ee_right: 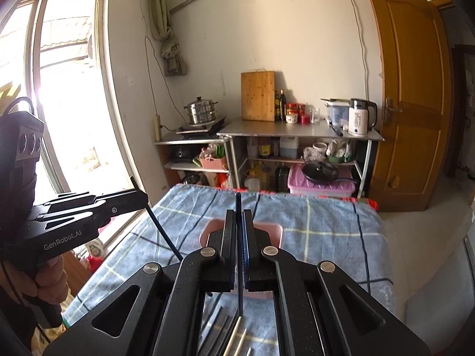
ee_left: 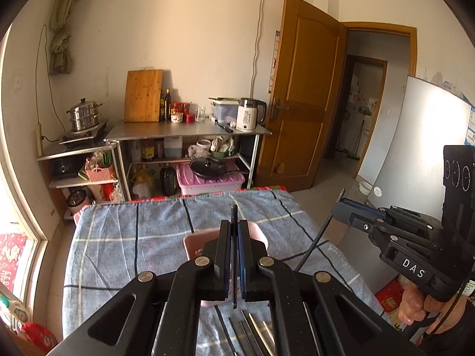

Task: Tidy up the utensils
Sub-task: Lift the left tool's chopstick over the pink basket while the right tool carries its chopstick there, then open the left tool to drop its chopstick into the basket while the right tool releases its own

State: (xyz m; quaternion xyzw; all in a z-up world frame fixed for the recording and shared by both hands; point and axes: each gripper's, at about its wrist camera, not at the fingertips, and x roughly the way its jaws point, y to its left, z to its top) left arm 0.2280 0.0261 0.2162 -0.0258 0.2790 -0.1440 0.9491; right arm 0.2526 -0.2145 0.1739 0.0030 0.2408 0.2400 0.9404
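Chopsticks, one dark stick (ee_left: 234, 216) pinched tight in left hand-held gripper (ee_left: 234, 231), another (ee_right: 238, 204) squeezed in right hand-held gripper (ee_right: 238, 222), pink tray (ee_right: 274, 231) on checked blue cloth (ee_right: 326, 222), more sticks (ee_right: 234, 335) lying near.

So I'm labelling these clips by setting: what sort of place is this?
Most likely a modest home kitchen corner. A steamer pot sits on a cooktop, a cutting board leans against the wall, and an electric kettle stands on the metal table with oil bottles shelved below.

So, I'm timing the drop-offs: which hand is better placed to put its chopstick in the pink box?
Left, marginally: its fingers hold a chopstick directly over the pink box; the right gripper sits off the cloth's edge.
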